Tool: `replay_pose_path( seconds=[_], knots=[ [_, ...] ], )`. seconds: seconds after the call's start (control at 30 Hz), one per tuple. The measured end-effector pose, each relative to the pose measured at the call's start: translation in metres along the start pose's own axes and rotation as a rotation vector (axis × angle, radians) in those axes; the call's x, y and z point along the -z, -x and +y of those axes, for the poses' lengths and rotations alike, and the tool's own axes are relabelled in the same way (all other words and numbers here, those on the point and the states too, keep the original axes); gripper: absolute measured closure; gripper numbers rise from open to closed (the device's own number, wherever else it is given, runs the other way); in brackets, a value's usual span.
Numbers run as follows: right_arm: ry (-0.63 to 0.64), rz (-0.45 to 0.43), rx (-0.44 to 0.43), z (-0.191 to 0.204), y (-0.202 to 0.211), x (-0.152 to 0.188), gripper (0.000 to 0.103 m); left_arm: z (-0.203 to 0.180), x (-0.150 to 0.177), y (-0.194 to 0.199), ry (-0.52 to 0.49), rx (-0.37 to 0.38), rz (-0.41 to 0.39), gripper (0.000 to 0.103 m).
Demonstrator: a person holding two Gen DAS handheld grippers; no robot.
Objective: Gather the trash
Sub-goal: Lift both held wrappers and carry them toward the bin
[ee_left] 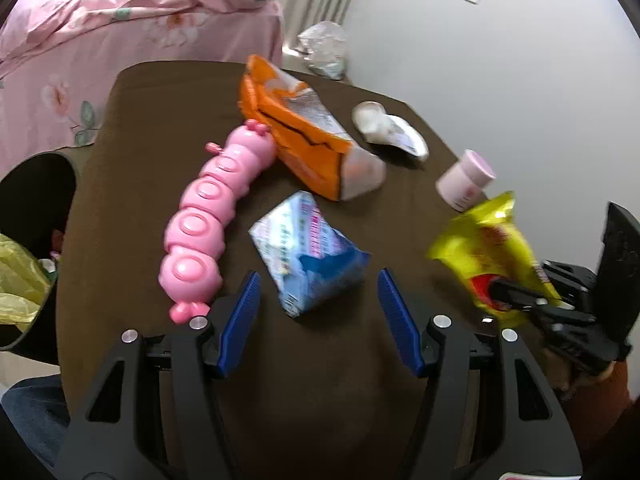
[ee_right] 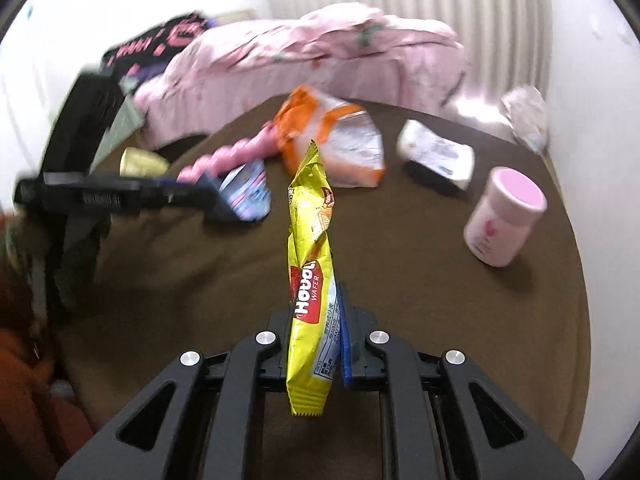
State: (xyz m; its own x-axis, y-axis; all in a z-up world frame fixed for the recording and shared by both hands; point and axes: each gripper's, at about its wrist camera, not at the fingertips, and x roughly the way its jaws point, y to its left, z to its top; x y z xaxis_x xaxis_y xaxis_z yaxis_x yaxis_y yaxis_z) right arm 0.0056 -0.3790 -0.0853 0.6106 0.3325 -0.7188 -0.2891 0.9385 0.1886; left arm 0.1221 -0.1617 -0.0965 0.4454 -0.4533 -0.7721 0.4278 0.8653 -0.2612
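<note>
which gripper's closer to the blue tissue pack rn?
Left. The left gripper stands open right over the blue tissue pack, which lies just ahead of its fingertips. The right gripper is off to the side, shut on the yellow wafer wrapper.

Bare brown tabletop (ee_right: 224,280) lies open in the near half. Farther back, the pink caterpillar toy (ee_left: 208,216), blue-white packet (ee_left: 308,252), orange bag (ee_left: 304,136), white wrapper (ee_left: 392,130) and pink-lidded jar (ee_right: 506,216) stand in the way, with narrow lanes between.
</note>
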Motion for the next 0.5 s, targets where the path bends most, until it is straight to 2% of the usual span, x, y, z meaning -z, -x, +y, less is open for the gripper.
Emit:
replay_pose_path(
  seconds=[0.1, 0.17, 0.23, 0.37, 0.4, 0.43, 0.5],
  knots=[
    [-0.065, -0.018, -0.014, -0.009, 0.003, 0.000, 0.089, 0.001, -0.010, -0.011, 0.004, -0.025, 0.009, 0.045],
    [-0.083, -0.030, -0.006, -0.011, 0.004, 0.000, 0.089, 0.000, -0.015, -0.020, 0.014, -0.019, 0.018, 0.054],
    [-0.096, -0.040, -0.001, -0.011, 0.005, -0.001, 0.089, 0.000, -0.016, -0.025, 0.032, -0.012, 0.022, 0.067],
    [-0.094, -0.059, 0.018, -0.009, 0.009, -0.005, 0.089, -0.003, -0.014, -0.018, 0.020, 0.001, -0.003, 0.078],
    [-0.094, -0.062, 0.021, -0.009, 0.010, -0.006, 0.089, -0.004, -0.014, -0.015, 0.013, 0.001, -0.013, 0.089],
    [-0.094, -0.064, 0.025, -0.008, 0.011, -0.007, 0.089, -0.005, -0.014, -0.010, 0.005, 0.004, -0.024, 0.093],
    [-0.092, -0.069, 0.030, -0.006, 0.012, -0.010, 0.089, -0.006, -0.013, 0.000, -0.004, 0.010, -0.044, 0.093]
  ],
)
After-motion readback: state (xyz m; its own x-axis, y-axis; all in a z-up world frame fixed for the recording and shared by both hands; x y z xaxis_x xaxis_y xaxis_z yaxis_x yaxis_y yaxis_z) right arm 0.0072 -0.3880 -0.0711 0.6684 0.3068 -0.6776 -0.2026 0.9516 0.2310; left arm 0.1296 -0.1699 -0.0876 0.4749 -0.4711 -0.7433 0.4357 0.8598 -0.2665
